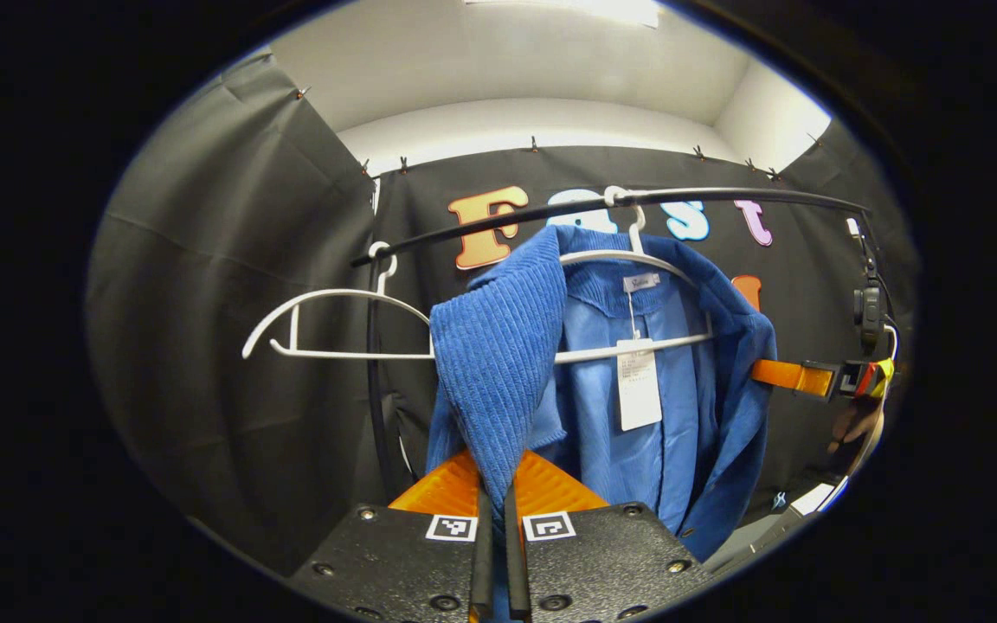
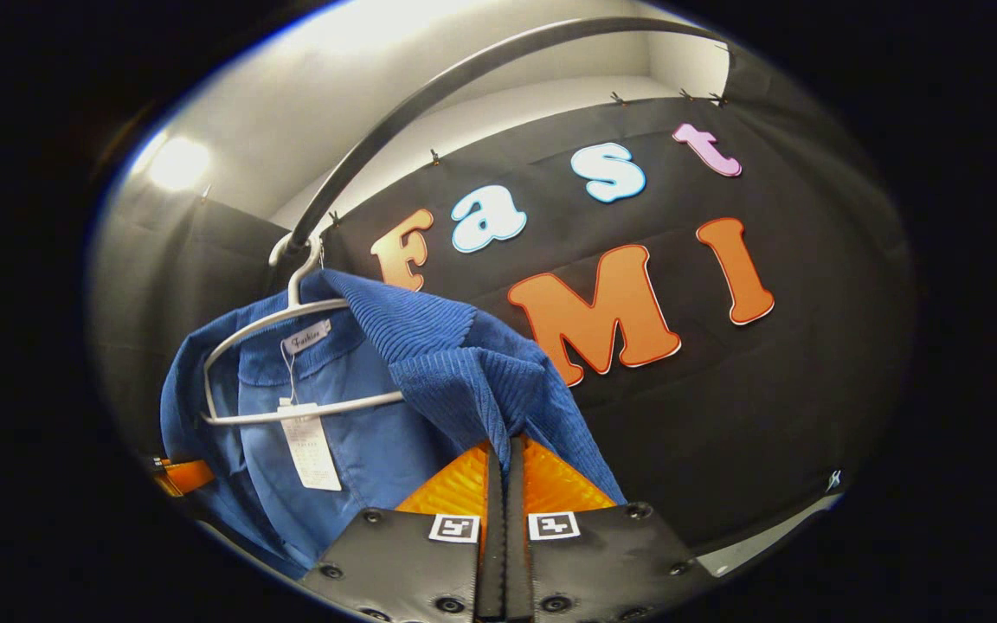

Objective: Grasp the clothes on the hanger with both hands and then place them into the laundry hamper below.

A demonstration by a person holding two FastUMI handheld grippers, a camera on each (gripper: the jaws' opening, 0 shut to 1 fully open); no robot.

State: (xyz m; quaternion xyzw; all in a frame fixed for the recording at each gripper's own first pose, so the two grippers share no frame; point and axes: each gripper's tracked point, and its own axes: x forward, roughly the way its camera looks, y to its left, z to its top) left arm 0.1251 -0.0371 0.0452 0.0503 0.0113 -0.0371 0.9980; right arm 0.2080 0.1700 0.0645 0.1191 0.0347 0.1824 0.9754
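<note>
**Both grips set on the jacket, lift-off comes next**

Nearest the lens in the left gripper view, the left hand-held gripper (image 1: pixel 498 506) is clenched on a fold of the blue jacket (image 1: pixel 637 407), its front edge drawn down between the fingers. In the right gripper view, the right hand-held gripper (image 2: pixel 503 484) is likewise clenched on the jacket's other shoulder. The jacket hangs on a white hanger (image 1: pixel 628 260) hooked over the black rail (image 1: pixel 723 197), near an empty hanger (image 1: pixel 325 324). The grasping step looks done. The next move likely calls for lifting both shoulders clear of the hanger's ends, then lowering the jacket to the hamper.
</note>
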